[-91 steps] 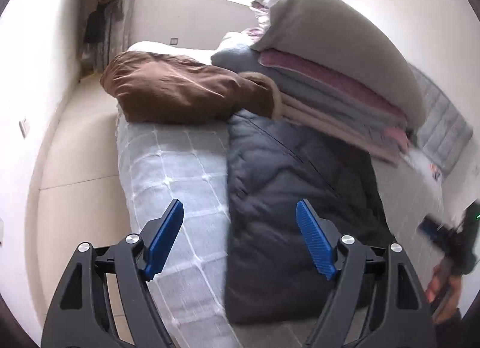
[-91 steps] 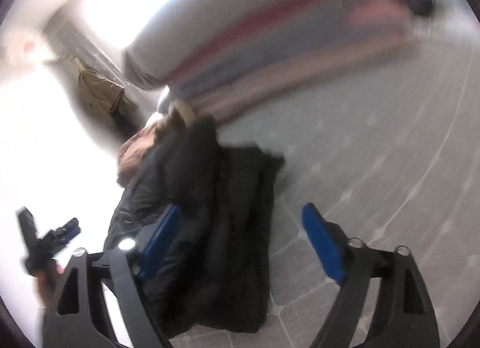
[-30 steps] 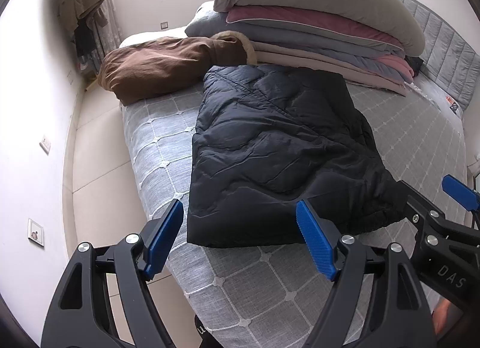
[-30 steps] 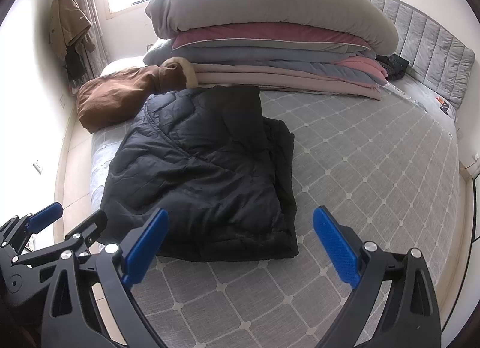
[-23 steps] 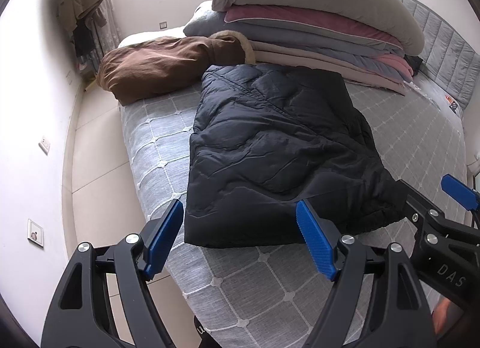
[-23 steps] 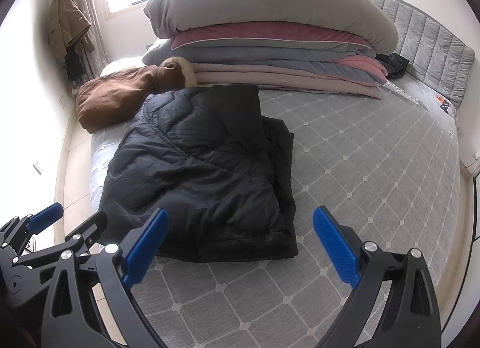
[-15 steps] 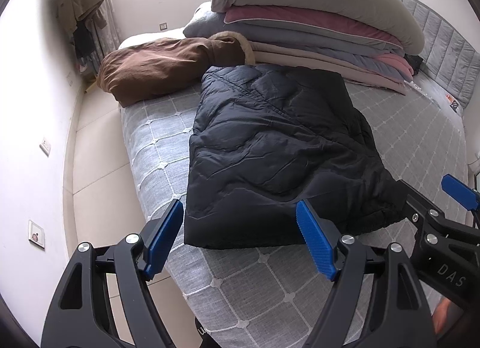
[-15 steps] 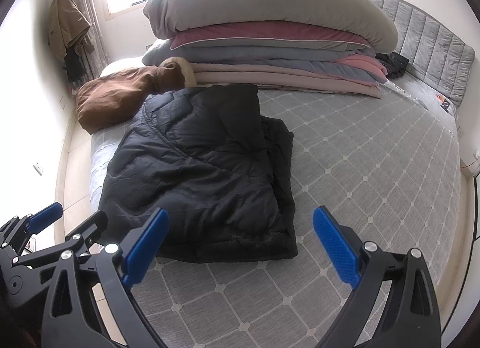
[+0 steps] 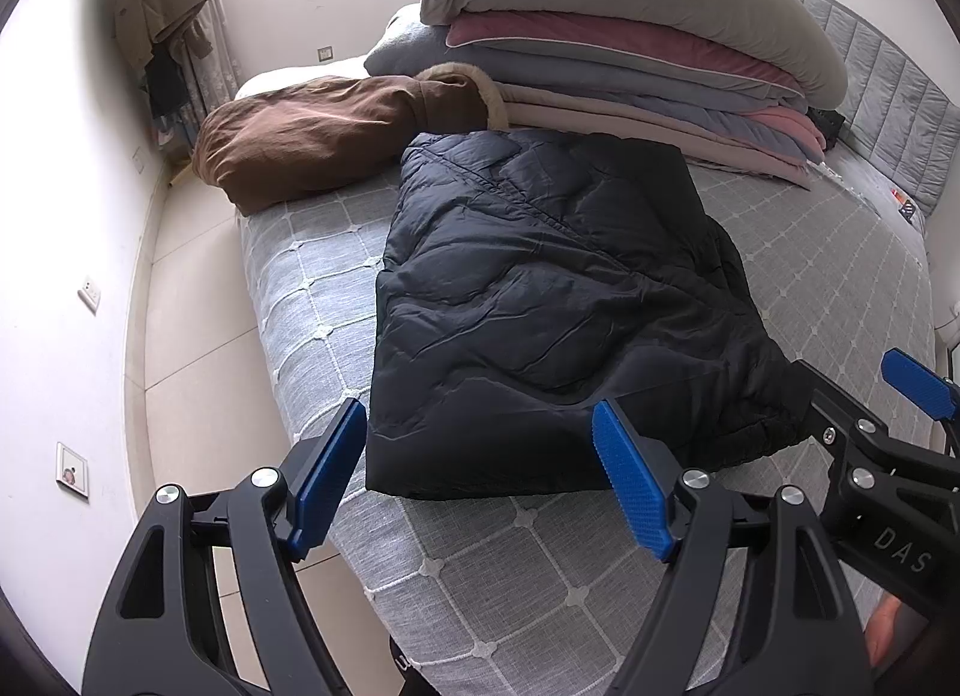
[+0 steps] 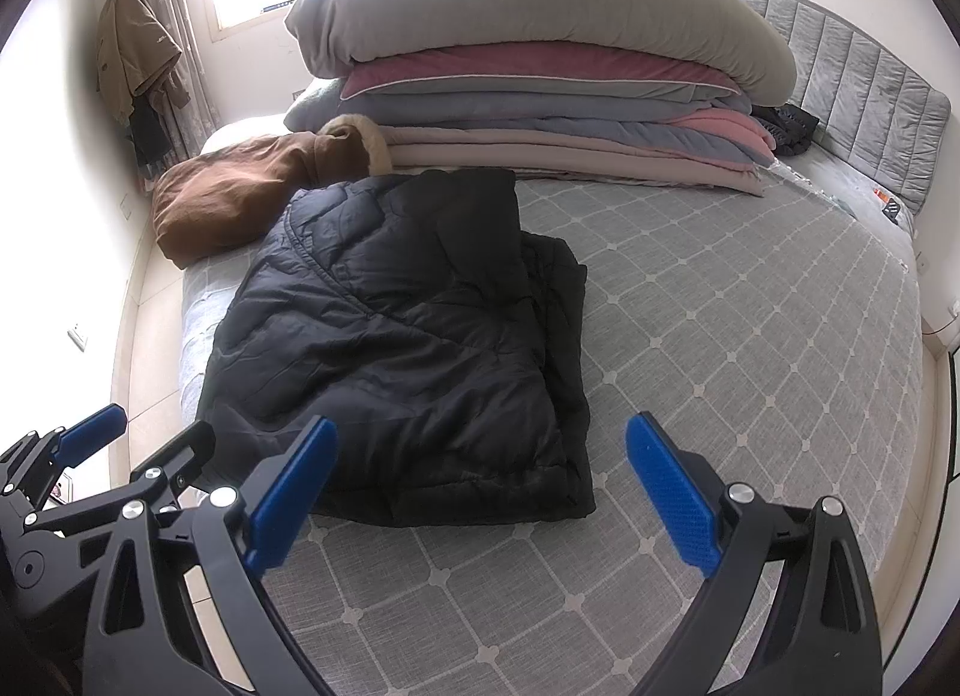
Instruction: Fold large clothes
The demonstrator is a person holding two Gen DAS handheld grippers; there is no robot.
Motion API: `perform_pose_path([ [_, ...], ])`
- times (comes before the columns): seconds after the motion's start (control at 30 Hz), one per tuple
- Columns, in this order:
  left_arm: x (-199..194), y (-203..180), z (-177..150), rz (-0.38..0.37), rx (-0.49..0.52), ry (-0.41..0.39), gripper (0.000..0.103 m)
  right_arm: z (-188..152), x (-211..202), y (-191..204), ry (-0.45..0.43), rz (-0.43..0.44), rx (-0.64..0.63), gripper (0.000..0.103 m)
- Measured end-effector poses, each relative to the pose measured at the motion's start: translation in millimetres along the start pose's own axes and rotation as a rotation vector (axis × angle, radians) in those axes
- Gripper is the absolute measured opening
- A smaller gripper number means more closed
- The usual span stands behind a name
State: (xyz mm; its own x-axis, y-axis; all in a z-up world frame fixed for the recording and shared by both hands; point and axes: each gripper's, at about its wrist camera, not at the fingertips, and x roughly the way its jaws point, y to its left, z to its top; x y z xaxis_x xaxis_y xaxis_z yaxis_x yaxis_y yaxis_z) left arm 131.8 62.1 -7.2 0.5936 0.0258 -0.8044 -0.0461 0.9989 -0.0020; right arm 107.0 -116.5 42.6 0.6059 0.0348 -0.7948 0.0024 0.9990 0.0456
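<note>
A black puffer jacket (image 9: pixel 540 306) (image 10: pixel 408 348) lies folded into a rough rectangle on the grey checked bed (image 9: pixel 540 576) (image 10: pixel 750 336), near its left edge. My left gripper (image 9: pixel 480 477) hangs open above the jacket's near edge, nothing between its blue pads. My right gripper (image 10: pixel 480 492) is open too, held over the jacket's near right corner and clear of the cloth. Each gripper shows at the edge of the other's view.
A brown coat (image 9: pixel 312 138) (image 10: pixel 240 186) lies bunched at the far left of the bed. Behind the jacket stands a tall stack of folded quilts (image 9: pixel 630 48) (image 10: pixel 540 66). The grey padded headboard (image 10: pixel 870 114) is at the right, tiled floor (image 9: pixel 192 336) at the left.
Three seconds ago both views were swinging and blurred over the bed; since a second ago both grippers hold still and open, and the jacket has not moved.
</note>
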Motion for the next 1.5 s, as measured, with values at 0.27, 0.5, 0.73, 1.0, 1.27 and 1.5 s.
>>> perform_pose_path([
  [0.27,-0.2,-0.5,-0.6,-0.004,-0.001,0.000,0.074,0.2,0.4,-0.7,0.000,0.000,0.000,0.093],
  [0.5,0.7,-2.2,0.5,-0.007,0.002,0.000,0.074,0.5,0.8,-1.4,-0.001,0.000,0.001,0.093],
  [0.73,0.5,-1.9,0.1,-0.005,0.001,0.000,0.074,0.8,1.0,-1.6,-0.001,0.001,0.004,0.093],
  [1.0,1.3,-3.4,1.4,-0.008,0.004,0.000,0.074,1.5,1.1,-3.3,-0.002,0.003,0.004,0.093],
  [1.27,1.4,-4.3,2.0,-0.006,0.006,-0.001,0.074,1.6,1.2,-3.1,-0.003,0.004,0.006,0.093],
  [1.5,1.3,-4.2,1.7,-0.006,0.006,-0.001,0.074,1.8,1.5,-2.8,-0.002,0.004,0.004,0.094],
])
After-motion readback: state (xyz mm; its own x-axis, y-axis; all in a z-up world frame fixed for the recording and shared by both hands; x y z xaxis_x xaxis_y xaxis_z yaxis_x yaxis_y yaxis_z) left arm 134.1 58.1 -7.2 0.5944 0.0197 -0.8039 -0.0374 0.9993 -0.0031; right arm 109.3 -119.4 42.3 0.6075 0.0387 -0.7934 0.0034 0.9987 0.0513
